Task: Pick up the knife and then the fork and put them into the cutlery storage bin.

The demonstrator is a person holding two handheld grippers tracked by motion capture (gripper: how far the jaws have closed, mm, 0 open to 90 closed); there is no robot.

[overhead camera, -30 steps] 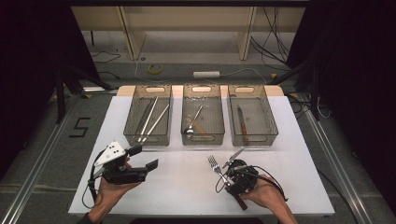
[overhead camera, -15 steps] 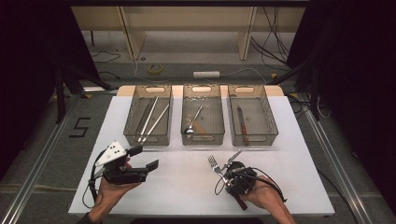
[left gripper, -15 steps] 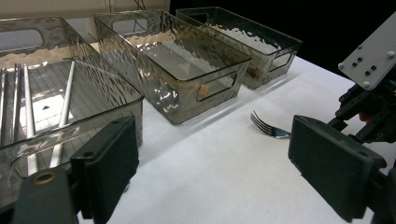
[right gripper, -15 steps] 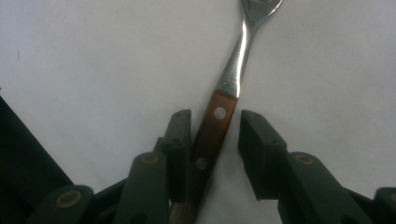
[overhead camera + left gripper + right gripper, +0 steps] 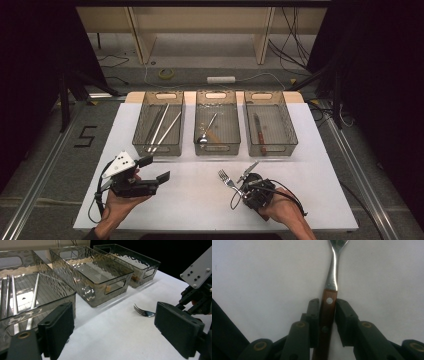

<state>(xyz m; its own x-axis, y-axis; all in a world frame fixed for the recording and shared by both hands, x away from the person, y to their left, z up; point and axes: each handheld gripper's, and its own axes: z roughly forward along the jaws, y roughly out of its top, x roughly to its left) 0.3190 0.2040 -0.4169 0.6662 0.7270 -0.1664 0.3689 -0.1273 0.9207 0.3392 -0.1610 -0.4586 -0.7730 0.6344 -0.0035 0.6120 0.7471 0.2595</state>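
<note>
Right gripper [image 5: 327, 315] jaws have just been closing round the fork [image 5: 329, 302] handle on the table [image 5: 200, 200], pads about touching it; left gripper [image 5: 152, 170] wide open, empty, so lift looks next

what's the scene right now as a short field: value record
work surface: white table
bins: three clear bins in a row; left bin with metal sticks, middle bin with a spoon, right bin with a knife
fork: lying on the table, wooden handle
right gripper: jaws just closing, handle between them
left gripper: open, nothing between its jaws
</note>
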